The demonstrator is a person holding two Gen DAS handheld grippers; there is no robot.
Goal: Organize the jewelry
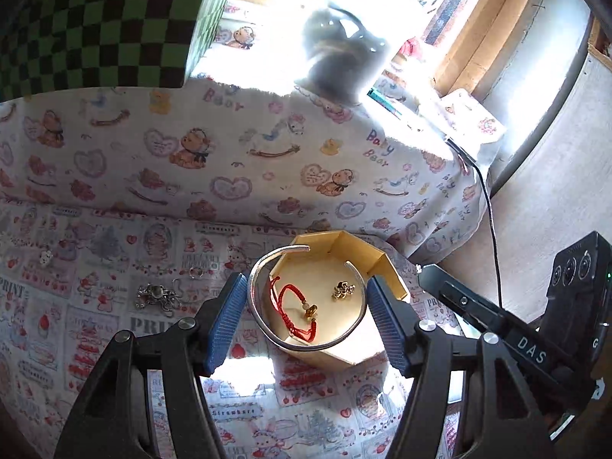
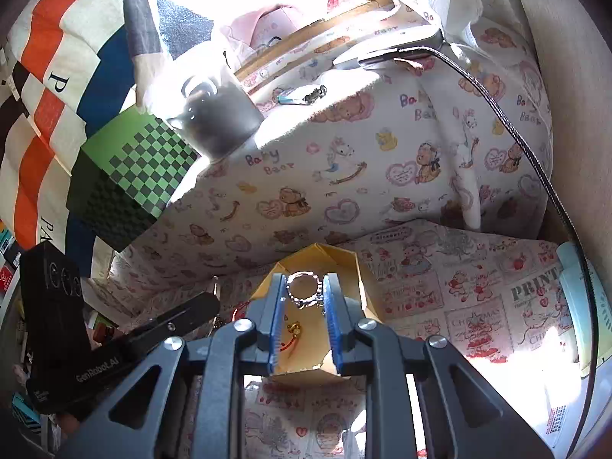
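Note:
A yellow octagonal box (image 1: 386, 264) lies open on the patterned cloth. Inside it are a red cord bracelet (image 1: 290, 306) and a small gold charm (image 1: 342, 290). My left gripper (image 1: 306, 306) holds a silver open bangle (image 1: 264, 264) between its blue pads, over the box. My right gripper (image 2: 304, 290) is shut on a silver beaded ring (image 2: 304, 287) and holds it above the same box (image 2: 367, 287), where the gold charm (image 2: 293, 328) and the red cord (image 2: 288, 344) show below.
A silver chain piece (image 1: 157, 295), a small ring (image 1: 196, 272) and a tiny white charm (image 1: 46, 257) lie on the cloth left of the box. A green checkered box (image 2: 126, 183), a dark jar (image 2: 218, 114) and a black cable (image 2: 528, 145) stand behind.

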